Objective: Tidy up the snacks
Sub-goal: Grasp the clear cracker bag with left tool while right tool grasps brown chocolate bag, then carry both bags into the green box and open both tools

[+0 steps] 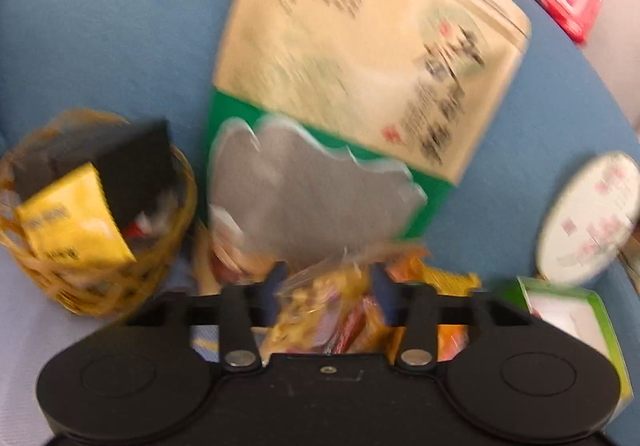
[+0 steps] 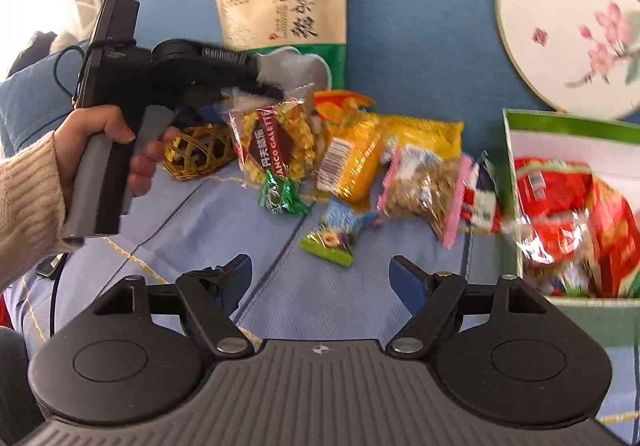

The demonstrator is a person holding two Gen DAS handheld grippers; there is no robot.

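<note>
Nearest, right gripper (image 2: 320,278) hanging released over the pale blue cloth (image 2: 280,298), nothing between its fingers. Beyond it, crinkly snack packets scattered: green candy wrapper (image 2: 282,195), yellow-orange packet (image 2: 352,162), seed bag (image 2: 424,186); green cardboard box (image 2: 576,310) beside them, with red packets inside. Farther, left gripper (image 1: 325,278) clenched on clear cookie bag (image 2: 276,140), woven basket (image 1: 100,278) just beside, flat paper pouch (image 1: 360,58) behind.
</note>
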